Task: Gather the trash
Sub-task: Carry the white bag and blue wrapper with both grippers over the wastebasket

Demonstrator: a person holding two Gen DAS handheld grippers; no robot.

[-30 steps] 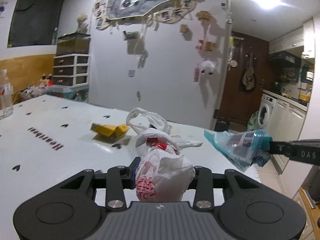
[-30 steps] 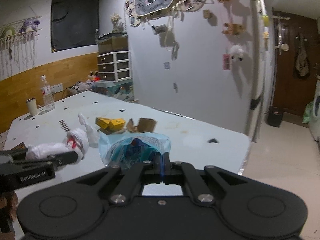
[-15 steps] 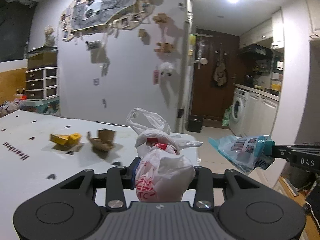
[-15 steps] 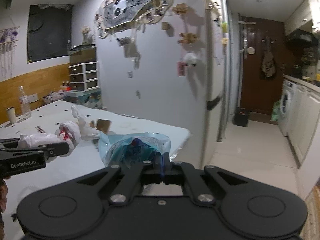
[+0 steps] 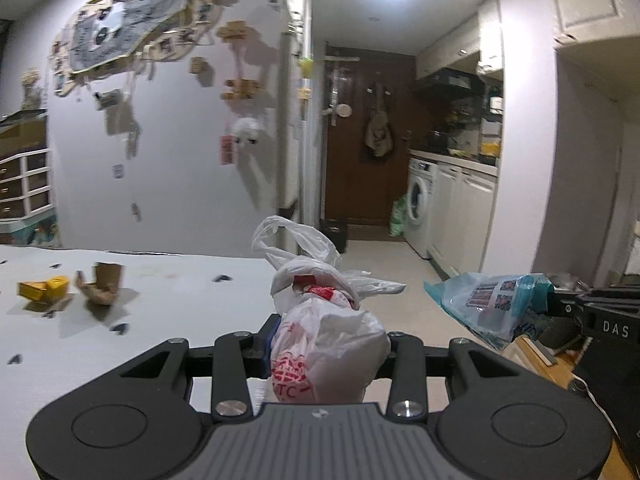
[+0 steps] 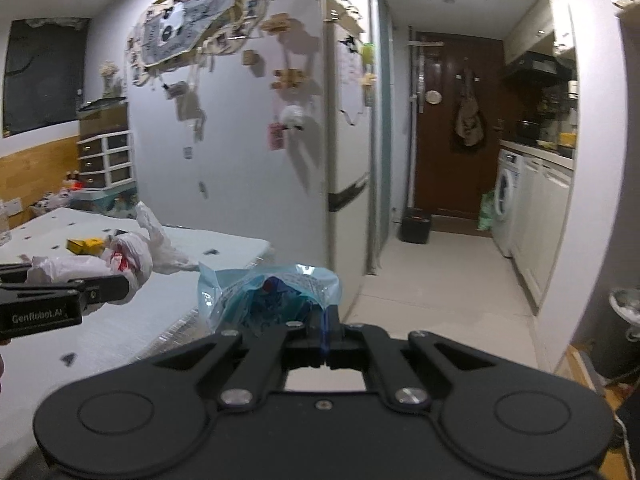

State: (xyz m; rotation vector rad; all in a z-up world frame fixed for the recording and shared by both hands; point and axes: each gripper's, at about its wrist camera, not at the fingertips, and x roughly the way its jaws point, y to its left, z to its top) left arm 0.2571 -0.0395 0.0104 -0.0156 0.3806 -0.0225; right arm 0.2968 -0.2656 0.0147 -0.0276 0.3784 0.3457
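Right tongs (image 6: pixel 325 330) pinching blue plastic bag (image 6: pixel 272 292) — left tongs (image 6: pixel 102 286) gripping white bag (image 6: pixel 128 258), table (image 6: pixel 120 324) beneath

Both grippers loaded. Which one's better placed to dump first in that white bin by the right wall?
Right, probably. The right gripper, clamping the blue packet, sees the bin ahead-right; the left gripper with the white bag is farther over.

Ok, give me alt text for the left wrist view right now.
The left tool grips a knotted white plastic bag with red print. At right, the right tool holds a blue plastic pouch. Behind lie a white table with cardboard scraps and a hallway.
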